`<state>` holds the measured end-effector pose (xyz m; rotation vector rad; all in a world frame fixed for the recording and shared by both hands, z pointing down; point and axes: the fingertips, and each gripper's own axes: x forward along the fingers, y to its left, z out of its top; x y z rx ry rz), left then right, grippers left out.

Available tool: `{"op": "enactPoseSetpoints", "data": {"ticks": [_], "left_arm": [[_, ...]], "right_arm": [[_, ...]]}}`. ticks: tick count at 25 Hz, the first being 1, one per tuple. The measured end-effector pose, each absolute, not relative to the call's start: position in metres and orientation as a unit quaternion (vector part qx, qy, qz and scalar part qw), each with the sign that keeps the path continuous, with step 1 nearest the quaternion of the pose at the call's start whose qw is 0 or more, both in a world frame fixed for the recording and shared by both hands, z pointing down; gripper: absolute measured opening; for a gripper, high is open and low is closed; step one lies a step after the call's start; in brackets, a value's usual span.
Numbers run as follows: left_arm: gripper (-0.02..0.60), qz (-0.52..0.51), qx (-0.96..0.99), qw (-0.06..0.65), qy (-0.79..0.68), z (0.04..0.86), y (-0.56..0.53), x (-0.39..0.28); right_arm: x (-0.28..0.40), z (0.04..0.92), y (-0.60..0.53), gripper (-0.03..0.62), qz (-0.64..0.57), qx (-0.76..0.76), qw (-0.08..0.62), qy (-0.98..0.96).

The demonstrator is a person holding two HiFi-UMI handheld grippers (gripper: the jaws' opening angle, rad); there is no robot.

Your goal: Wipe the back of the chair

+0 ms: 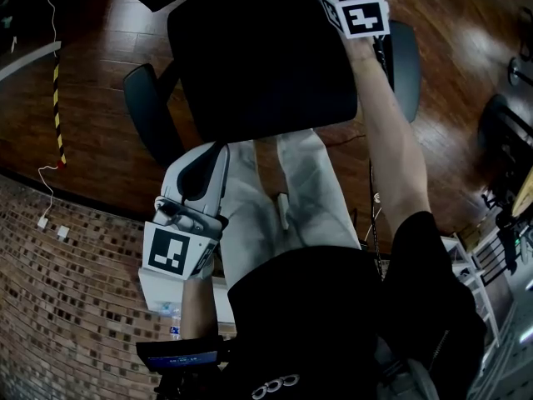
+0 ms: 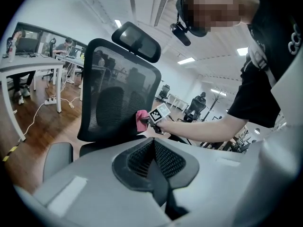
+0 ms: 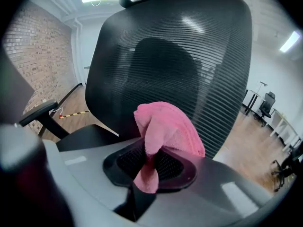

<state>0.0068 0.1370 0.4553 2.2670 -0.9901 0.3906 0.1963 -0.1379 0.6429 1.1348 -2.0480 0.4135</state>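
A black mesh office chair back (image 1: 258, 57) fills the top of the head view, seen from above. My right gripper (image 1: 354, 11) reaches over its right side, shut on a pink cloth (image 3: 165, 126) that bunches up between the jaws and presses against the mesh (image 3: 189, 56). In the left gripper view the cloth (image 2: 141, 120) touches the lower right part of the chair back (image 2: 118, 98), with the right gripper (image 2: 154, 119) behind it. My left gripper (image 1: 196, 169) hangs low beside my thigh, away from the chair, jaws together with nothing between them (image 2: 152, 157).
Grey armrests (image 1: 150, 111) (image 1: 405, 65) flank the chair, and a headrest (image 2: 137, 40) tops it. Yellow-black tape (image 1: 58, 115) and a cable lie on the wood floor at the left. A brick-patterned surface (image 1: 67, 307) is at lower left. Desks (image 2: 28, 65) stand far left.
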Motion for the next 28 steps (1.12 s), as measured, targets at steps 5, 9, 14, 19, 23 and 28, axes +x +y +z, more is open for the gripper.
{"op": "enactPoseSetpoints", "data": {"ticks": [5, 9, 14, 19, 23, 28], "left_arm": [[-0.009, 0.141, 0.855, 0.314, -0.388, 0.453, 0.143, -0.012], [-0.009, 0.136, 0.85, 0.316, -0.399, 0.452, 0.152, -0.031], [-0.009, 0.122, 0.844, 0.322, -0.411, 0.449, 0.168, -0.052], [-0.009, 0.109, 0.838, 0.333, -0.419, 0.447, 0.181, -0.071], [-0.009, 0.1, 0.833, 0.337, -0.427, 0.447, 0.183, -0.087], [-0.009, 0.097, 0.83, 0.342, -0.431, 0.448, 0.188, -0.101]], "right_arm": [[0.142, 0.641, -0.137, 0.055, 0.147, 0.41, 0.373, -0.819], [0.092, 0.64, -0.137, 0.055, 0.137, 0.387, 0.37, -0.833], [0.039, 0.638, -0.131, 0.055, 0.129, 0.364, 0.374, -0.844], [-0.016, 0.637, -0.12, 0.055, 0.116, 0.333, 0.379, -0.855], [-0.056, 0.639, -0.112, 0.055, 0.111, 0.313, 0.378, -0.864], [-0.093, 0.645, -0.099, 0.055, 0.107, 0.29, 0.38, -0.872]]}}
